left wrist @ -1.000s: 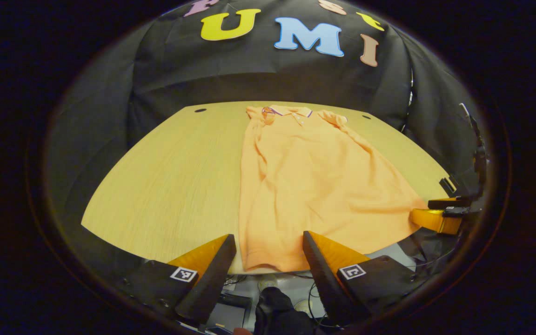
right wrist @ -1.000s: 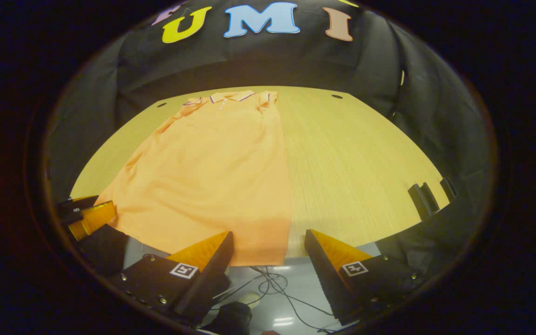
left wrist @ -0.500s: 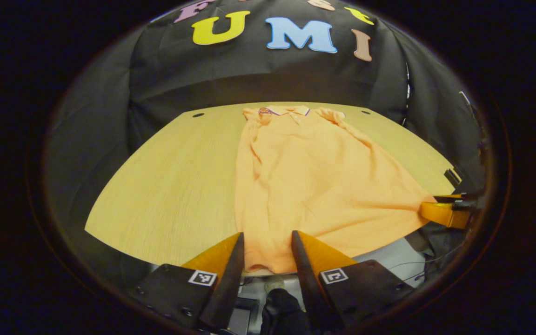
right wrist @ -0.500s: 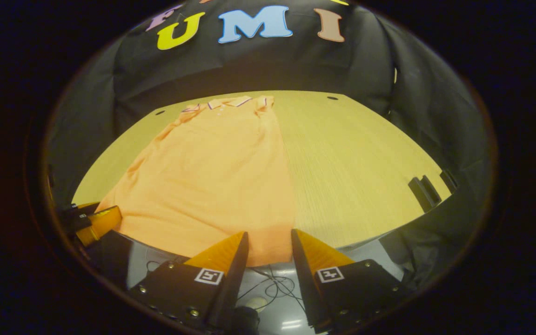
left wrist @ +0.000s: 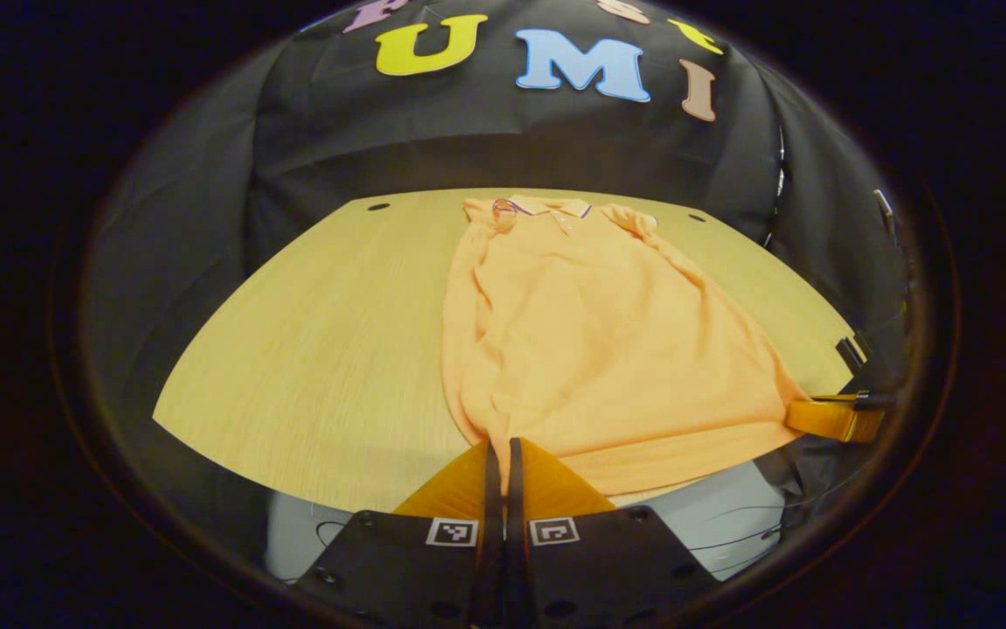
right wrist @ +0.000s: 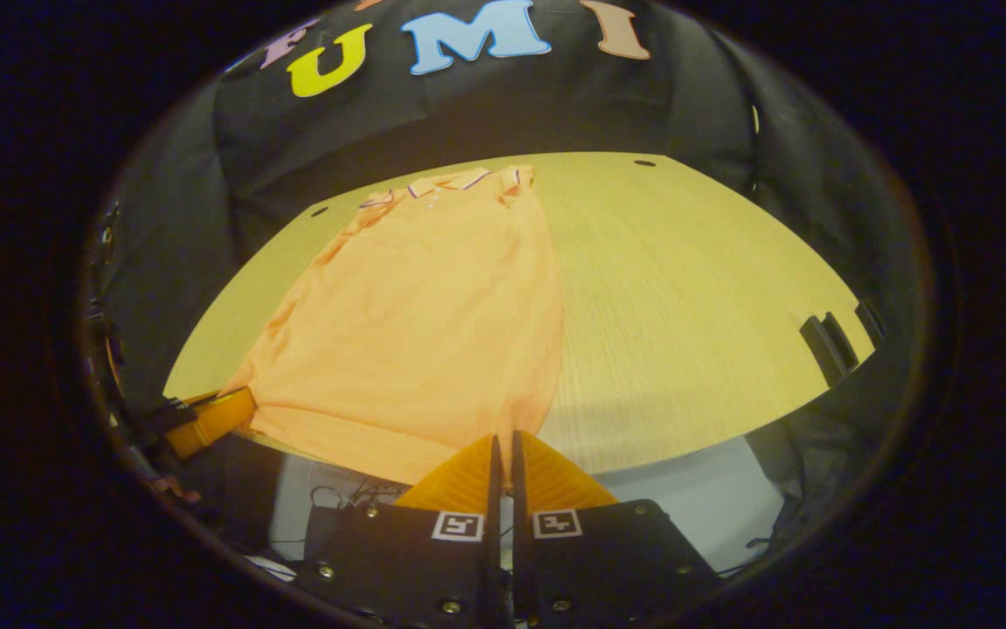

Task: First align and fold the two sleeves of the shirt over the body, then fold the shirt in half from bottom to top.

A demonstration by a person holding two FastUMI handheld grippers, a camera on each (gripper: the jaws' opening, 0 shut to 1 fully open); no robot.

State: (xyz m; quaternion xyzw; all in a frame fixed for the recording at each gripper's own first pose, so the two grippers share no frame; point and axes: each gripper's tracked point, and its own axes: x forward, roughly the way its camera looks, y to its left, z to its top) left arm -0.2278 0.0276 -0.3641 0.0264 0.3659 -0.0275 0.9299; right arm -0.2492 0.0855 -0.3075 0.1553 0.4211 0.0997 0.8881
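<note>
Shirt (left wrist: 590,341): orange polo, lying flat on the wooden table (left wrist: 320,349), collar (left wrist: 542,207) toward the far edge, hem at and slightly over the near edge. Sleeves appear already laid in over the body; the outline is a long narrow panel. Judged stage: start of the bottom-to-top fold.

Left gripper (left wrist: 500,454): at the near edge, fingers pressed together on the hem's left corner, cloth pinched between them. Pointed forward along the table, low and about level with the surface.

Right gripper (right wrist: 503,450): at the near edge, fingers closed on the hem's right corner, the fabric drawn into the seam between them. Same low, forward-pointing attitude. In the left gripper view it also appears at the shirt's right corner (left wrist: 830,418); the left one likewise in the right gripper view (right wrist: 210,419).

Risks, as judgement:
- Thin bite. Each pinch takes only the corner's edge; a quick lift could pull the cloth free on one side and leave the fold crooked.
- Single layer caught. If only the top layer is held, the back panel would stay behind and bunch.
- Uneven travel. One gripper moving ahead of the other would skew the hem against the collar.
- Sleeves disturbed. Dragging rather than lifting could slide the folded sleeves out from the body.
</note>
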